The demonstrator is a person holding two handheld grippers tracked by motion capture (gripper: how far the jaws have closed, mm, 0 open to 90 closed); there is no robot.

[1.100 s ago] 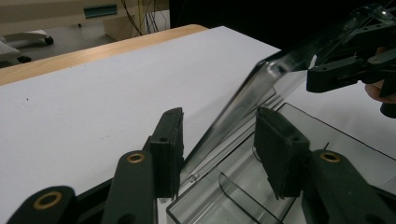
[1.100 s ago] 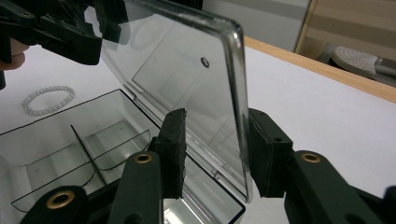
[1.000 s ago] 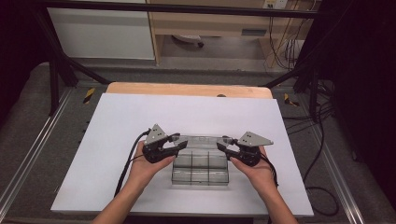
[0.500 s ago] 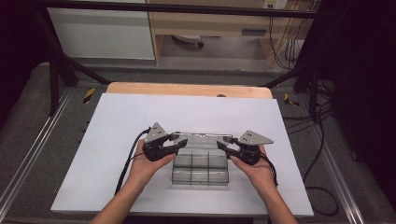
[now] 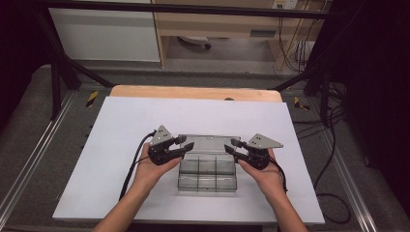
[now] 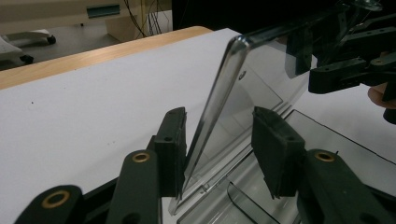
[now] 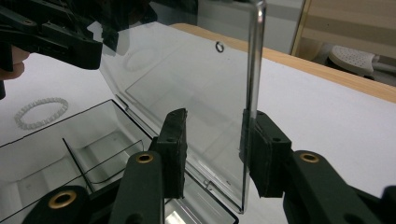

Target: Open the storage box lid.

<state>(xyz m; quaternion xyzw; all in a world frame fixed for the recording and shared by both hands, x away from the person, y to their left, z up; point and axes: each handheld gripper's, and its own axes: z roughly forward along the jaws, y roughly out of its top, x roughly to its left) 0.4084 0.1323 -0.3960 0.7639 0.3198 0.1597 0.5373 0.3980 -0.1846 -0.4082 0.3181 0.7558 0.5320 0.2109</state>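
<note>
A clear plastic box (image 5: 208, 171) with small compartments sits on the white table (image 5: 121, 125), near its front edge and between the person's two hands, and its clear lid (image 5: 209, 141) stands raised at the far side of the box. The left gripper (image 5: 186, 143) reaches in from the left end of the lid, and in the left gripper view its jaws stand partly open with the lid's edge (image 6: 212, 116) between them: the left pad (image 6: 173, 149) lies right against the rim, while the right pad (image 6: 273, 149) stands apart from the clear sheet with a gap showing. The right gripper (image 5: 231, 145) comes in from the right end of the lid, and in the right gripper view its jaws are also partly open around the lid's edge (image 7: 252, 93): the right pad (image 7: 259, 149) looks to be touching or just beside the rim, and the left pad (image 7: 173, 149) stands clear of the sheet. Neither pair of pads presses the lid from both sides. Through the lid the right gripper view shows a small white beaded ring (image 7: 41, 111) on the table beside the box, and the other gripper (image 7: 51, 35) farther off
</note>
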